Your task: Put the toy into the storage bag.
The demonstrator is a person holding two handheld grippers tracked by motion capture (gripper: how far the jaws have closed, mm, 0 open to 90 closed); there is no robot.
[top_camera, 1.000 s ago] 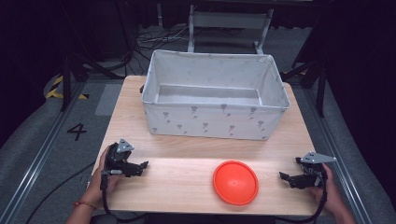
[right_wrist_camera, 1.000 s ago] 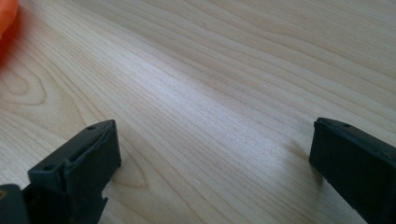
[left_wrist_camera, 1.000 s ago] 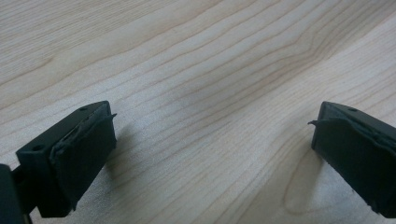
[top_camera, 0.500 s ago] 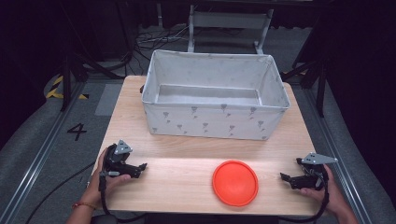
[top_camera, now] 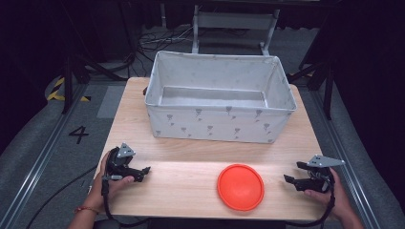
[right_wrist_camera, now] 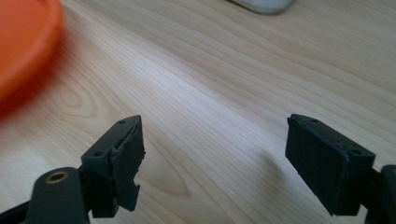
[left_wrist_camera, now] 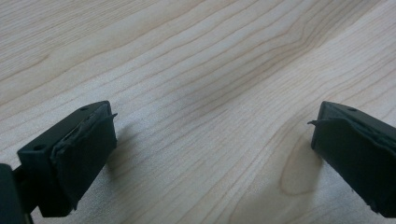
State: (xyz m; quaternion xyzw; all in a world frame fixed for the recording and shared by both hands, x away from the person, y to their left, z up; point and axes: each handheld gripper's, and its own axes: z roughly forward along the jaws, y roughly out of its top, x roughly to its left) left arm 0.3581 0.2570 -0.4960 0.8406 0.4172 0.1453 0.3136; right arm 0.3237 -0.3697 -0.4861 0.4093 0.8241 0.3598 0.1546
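High view | orange disc (top_camera: 240, 186) flat, round | right tongs (top_camera: 292, 172) closing, empty | left tongs (top_camera: 143, 173) wide

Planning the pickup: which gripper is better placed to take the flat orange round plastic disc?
Right, probably. The right gripper sits closer to the flat orange round plastic disc, open and pointing toward it; its jaws have just been closing, nothing between them. The left gripper is farther off.

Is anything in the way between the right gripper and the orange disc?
No. Only bare table lies between the right gripper and the orange disc. Its jaws, which have just been closing a little, are open with nothing between them.
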